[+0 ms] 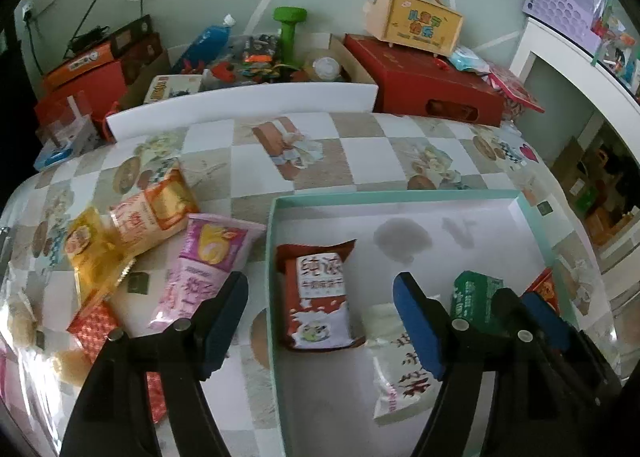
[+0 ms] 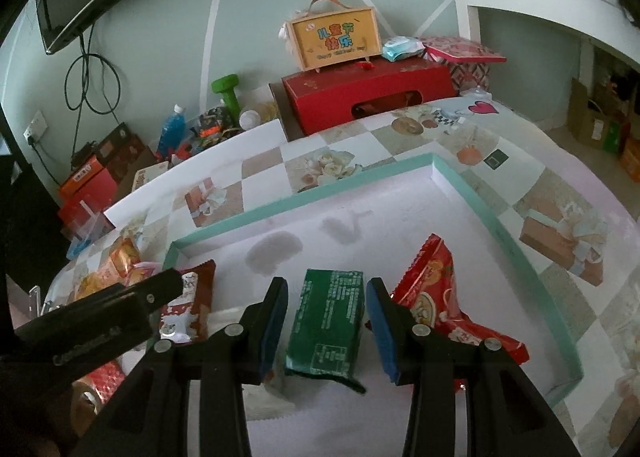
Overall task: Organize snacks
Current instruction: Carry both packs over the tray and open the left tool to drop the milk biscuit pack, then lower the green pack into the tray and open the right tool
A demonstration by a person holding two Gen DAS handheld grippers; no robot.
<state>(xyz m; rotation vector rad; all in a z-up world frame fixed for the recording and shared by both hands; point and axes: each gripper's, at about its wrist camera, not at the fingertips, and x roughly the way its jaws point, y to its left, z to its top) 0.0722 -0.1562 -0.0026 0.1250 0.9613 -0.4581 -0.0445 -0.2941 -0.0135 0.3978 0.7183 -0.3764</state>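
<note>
My right gripper (image 2: 326, 321) clenches a green carton (image 2: 327, 327) printed with white text, inside the teal-rimmed box (image 2: 516, 241). My left gripper (image 1: 320, 321) is released, a red-and-white packet (image 1: 318, 305) at twelve o'clock.

Surface: table (image 1: 360, 161) under a checked, picture-printed cloth.
Right part: shallow teal-rimmed box (image 1: 273, 257), sitting flat.
Left part: loose snack packets, overlapping: pink packet (image 1: 200, 269), orange packet (image 1: 156, 213), yellow packet (image 1: 92, 253), red packet (image 1: 96, 329).

Two claw-mounted fisheyes, close above the table, angled down, sharing the teal tray (image 1: 536, 225).
</note>
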